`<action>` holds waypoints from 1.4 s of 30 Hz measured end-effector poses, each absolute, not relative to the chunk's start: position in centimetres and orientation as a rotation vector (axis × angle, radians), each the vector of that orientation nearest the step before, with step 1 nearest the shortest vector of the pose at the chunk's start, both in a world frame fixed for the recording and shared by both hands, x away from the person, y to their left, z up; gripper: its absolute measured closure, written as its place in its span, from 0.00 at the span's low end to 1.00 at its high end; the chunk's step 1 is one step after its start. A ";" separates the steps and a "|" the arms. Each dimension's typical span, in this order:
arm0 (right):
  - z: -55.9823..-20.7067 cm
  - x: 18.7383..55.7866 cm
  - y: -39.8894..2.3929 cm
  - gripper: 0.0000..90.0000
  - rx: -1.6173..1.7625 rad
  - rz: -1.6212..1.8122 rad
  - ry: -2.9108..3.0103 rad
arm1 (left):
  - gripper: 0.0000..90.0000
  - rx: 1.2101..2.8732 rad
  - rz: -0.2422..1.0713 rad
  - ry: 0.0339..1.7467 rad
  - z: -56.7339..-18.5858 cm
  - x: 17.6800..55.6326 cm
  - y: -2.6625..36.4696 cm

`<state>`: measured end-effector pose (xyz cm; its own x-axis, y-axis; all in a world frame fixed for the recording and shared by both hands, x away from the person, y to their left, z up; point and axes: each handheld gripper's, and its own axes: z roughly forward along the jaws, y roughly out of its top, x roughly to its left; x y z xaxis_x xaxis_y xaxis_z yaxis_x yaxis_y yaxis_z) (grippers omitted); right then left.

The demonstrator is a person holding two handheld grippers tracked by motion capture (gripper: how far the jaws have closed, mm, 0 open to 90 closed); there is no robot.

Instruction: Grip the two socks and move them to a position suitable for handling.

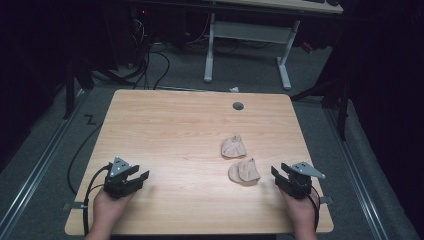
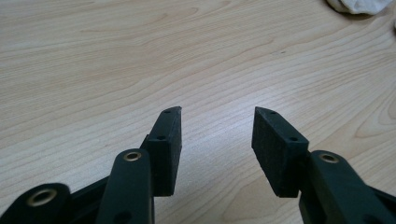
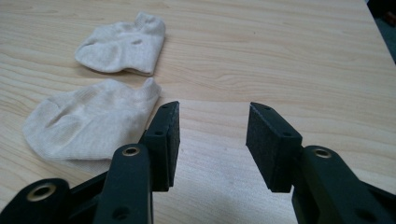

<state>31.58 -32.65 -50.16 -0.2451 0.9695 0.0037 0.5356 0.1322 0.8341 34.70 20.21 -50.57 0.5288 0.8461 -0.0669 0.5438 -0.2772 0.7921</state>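
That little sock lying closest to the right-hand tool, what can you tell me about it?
The nearer sock is a small, low-cut ankle sock in pale beige knit, soft and slightly rumpled, with shallow dents in its fabric. It lies flat on the wooden table, toe end rounded, cuff end rising to a small peak. It sits just ahead and to the left of the right gripper, whose jaws stand open and empty beside it; whether they touch it cannot be told. A matching second sock lies just beyond, apart from it.

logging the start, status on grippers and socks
Left gripper open, empty. Right gripper open, empty. Near sock and far sock flat on table, apart. Nothing in the way.
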 end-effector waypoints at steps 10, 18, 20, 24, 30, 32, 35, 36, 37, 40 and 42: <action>-50.5 31.6 -32.2 0.62 1.415 0.979 1.891 | 0.57 1.982 0.498 1.112 -50.6 34.9 19.9; -49.9 31.3 -31.5 0.63 1.387 1.000 1.894 | 0.54 1.960 0.502 1.122 -50.1 34.6 20.6; -49.9 31.6 -31.1 0.63 1.384 1.001 1.899 | 0.53 1.956 0.502 1.121 -50.0 34.5 20.8; -49.8 32.4 -29.7 0.65 1.345 1.015 1.951 | 0.53 1.957 0.501 1.139 -50.3 34.3 21.2; -49.8 33.6 -27.6 0.91 1.295 0.992 2.040 | 0.52 1.960 0.519 1.150 -50.4 33.3 22.1; -49.9 33.8 -27.4 0.94 1.303 0.988 2.037 | 0.52 1.964 0.531 1.159 -50.4 33.1 22.5; -49.8 34.4 -27.1 0.99 1.312 1.000 2.039 | 0.49 1.942 0.493 1.185 -50.4 32.8 23.5; -49.8 34.5 -27.1 0.99 1.311 1.004 2.044 | 0.47 1.944 0.474 1.191 -50.5 32.8 23.6; -49.8 34.6 -27.0 1.00 1.309 1.006 2.046 | 0.47 1.948 0.473 1.189 -50.6 32.7 23.5; -49.9 34.8 -26.8 1.00 1.308 1.003 2.068 | 0.46 1.968 0.484 1.178 -50.5 32.5 23.2; -50.0 35.0 -26.7 1.00 1.305 0.991 2.089 | 0.46 1.973 0.479 1.162 -50.4 32.4 23.0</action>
